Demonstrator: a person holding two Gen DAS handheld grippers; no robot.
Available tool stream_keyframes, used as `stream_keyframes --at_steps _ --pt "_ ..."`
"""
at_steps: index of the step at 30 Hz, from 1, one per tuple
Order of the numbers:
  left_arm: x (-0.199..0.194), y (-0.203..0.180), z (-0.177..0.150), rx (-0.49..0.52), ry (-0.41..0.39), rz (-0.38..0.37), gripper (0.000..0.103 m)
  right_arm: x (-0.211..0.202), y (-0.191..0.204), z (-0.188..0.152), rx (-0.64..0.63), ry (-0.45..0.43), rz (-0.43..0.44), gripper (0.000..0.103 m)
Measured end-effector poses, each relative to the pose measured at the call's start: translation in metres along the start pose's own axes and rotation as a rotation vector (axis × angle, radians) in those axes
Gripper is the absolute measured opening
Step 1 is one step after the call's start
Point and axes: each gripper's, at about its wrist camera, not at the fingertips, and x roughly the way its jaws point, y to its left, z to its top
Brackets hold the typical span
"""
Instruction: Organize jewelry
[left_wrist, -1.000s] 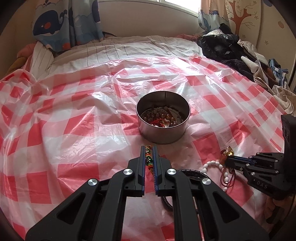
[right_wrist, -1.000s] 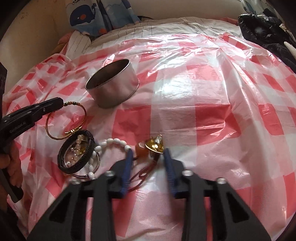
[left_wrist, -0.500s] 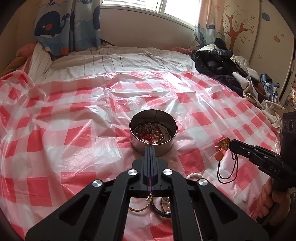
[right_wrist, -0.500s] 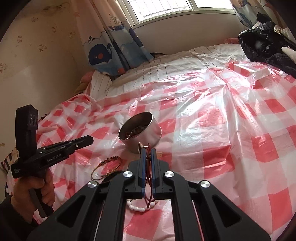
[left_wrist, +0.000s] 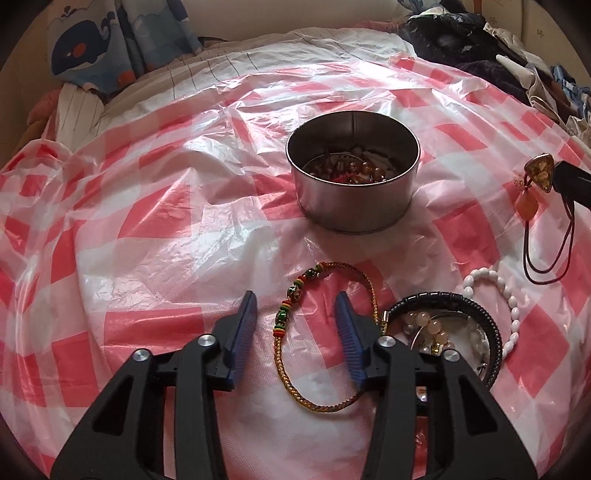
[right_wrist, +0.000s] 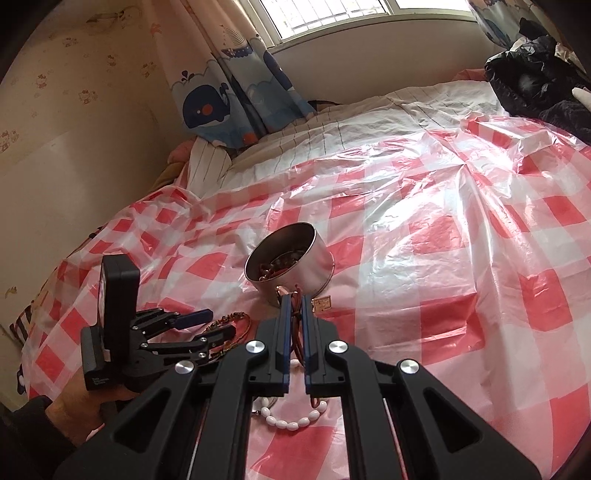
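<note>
Lying on the red-and-white checked plastic sheet: one gold braided bracelet with red, green and yellow beads, its beaded side between the blue pads of my left gripper, whose jaws have just been opening and stand apart without touching it. Beside it, a black ribbed bangle ringing loose pale beads, and a white oval-bead bracelet. Beyond, a round steel tin holding mixed beaded pieces. My right gripper, jaws nearly together, pinches a dark cord necklace with a gold triangular pendant, lifted clear of the sheet.
</note>
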Motion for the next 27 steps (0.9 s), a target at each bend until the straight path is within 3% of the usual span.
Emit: stream_keyframes --at_steps 1,2,6,14,21,24,25,26,27 --pt "0.000 0.002 0.000 -0.008 0.009 -0.014 0.010 0.000 0.000 0.000 0.001 0.000 0.001 0.006" --pt "-0.002 0.003 0.001 -0.017 0.010 -0.023 0.007 0.000 0.000 0.000 0.002 0.000 0.004 0.006" --pt "-0.018 0.009 0.002 -0.050 -0.016 -0.073 0.006 -0.002 0.000 0.000 0.003 -0.010 0.014 0.006" --pt "-0.069 0.017 0.031 -0.156 -0.179 -0.197 0.006 -0.012 0.006 0.011 0.003 -0.067 0.057 0.006" --pt "-0.066 0.016 0.072 -0.207 -0.261 -0.247 0.006 -0.005 0.010 0.032 -0.008 -0.089 0.083 0.006" --pt "-0.041 0.020 0.092 -0.277 -0.262 -0.285 0.007 0.003 0.016 0.047 -0.031 -0.098 0.087 0.006" --pt "-0.023 0.020 0.098 -0.285 -0.220 -0.298 0.014 0.007 0.019 0.054 -0.039 -0.103 0.090 0.006" --pt "-0.008 0.020 0.101 -0.291 -0.171 -0.279 0.024 0.012 0.022 0.060 -0.046 -0.107 0.094 0.006" --pt "0.002 0.021 0.101 -0.295 -0.146 -0.247 0.027 0.016 0.025 0.067 -0.051 -0.113 0.103 0.006"
